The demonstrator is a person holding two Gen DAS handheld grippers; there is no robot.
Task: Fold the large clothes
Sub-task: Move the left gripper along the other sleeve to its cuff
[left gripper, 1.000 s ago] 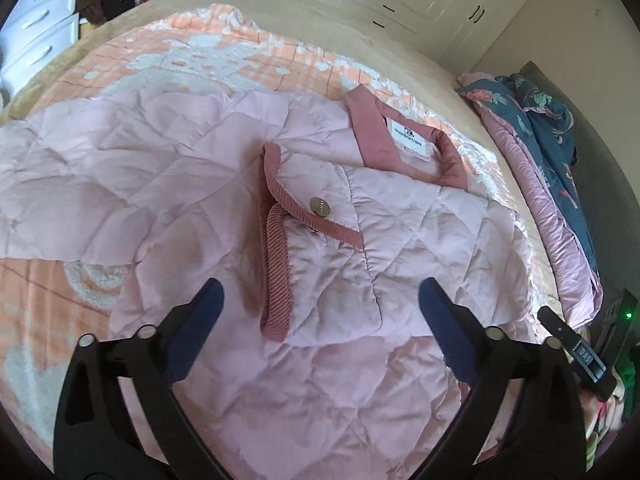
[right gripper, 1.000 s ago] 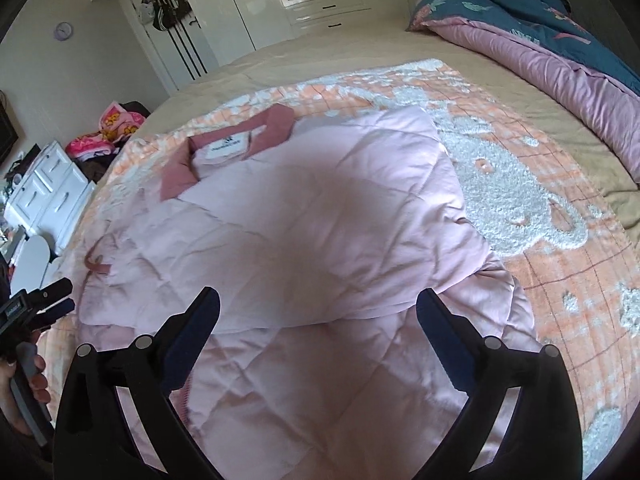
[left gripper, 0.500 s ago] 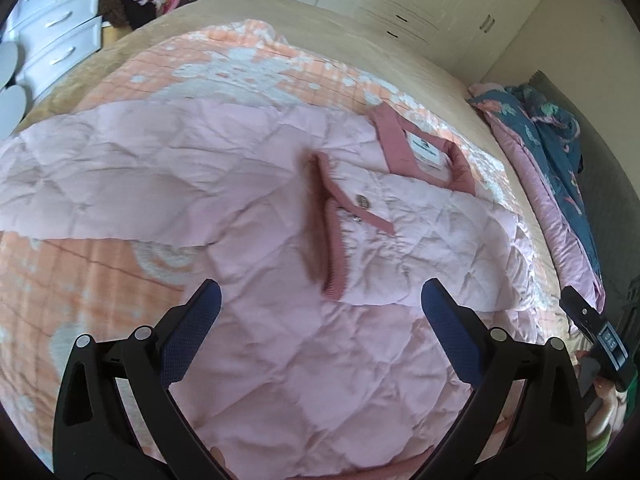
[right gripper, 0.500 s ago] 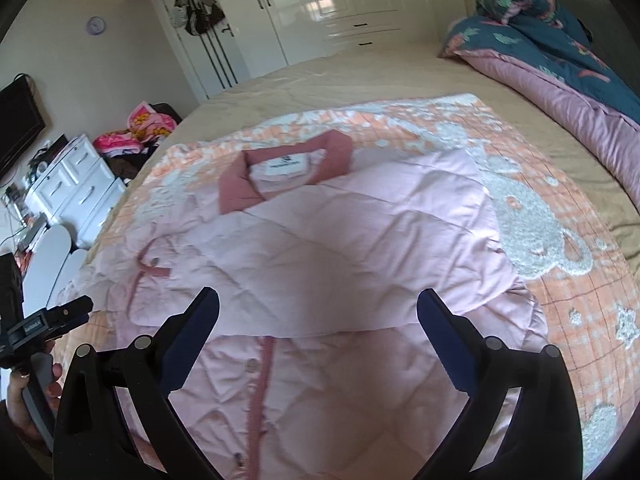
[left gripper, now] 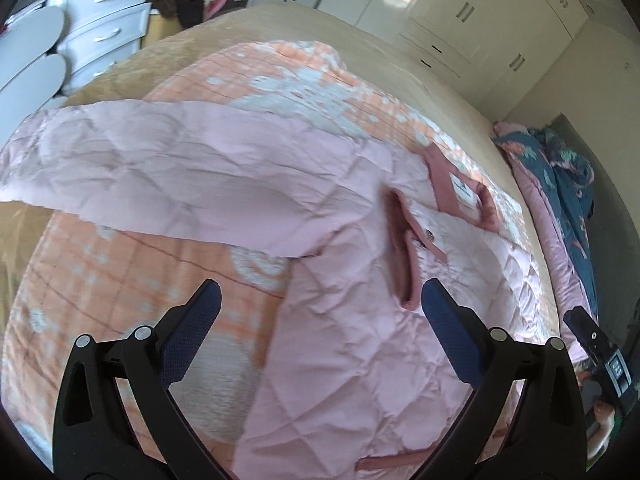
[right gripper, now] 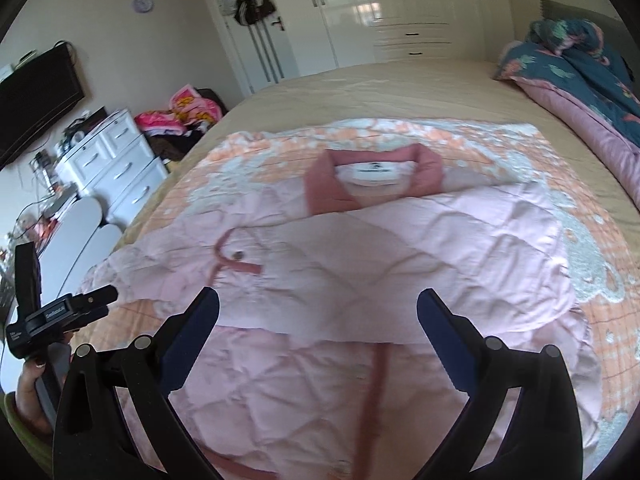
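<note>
A pale pink quilted jacket [left gripper: 352, 344] with a darker pink collar [left gripper: 444, 184] lies spread on the bed. One sleeve is folded across the chest, its ribbed cuff [left gripper: 404, 256] showing. The other sleeve [left gripper: 152, 172] stretches out to the left. In the right wrist view the jacket [right gripper: 400, 264] lies with its collar [right gripper: 376, 180] at the far side. My left gripper [left gripper: 318, 304] is open and empty above the jacket's left side. My right gripper [right gripper: 318, 308] is open and empty above the jacket's lower half.
An orange and white checked blanket [left gripper: 120, 280] covers the bed under the jacket. A dark blue and pink duvet [right gripper: 580, 76] is heaped at the right. White drawers [right gripper: 116, 160] stand left of the bed, wardrobes [right gripper: 400, 12] behind.
Both grippers have pulled back and up from the jacket. The left view has swung left, so the outstretched sleeve is now in the middle. The jacket has not moved.
</note>
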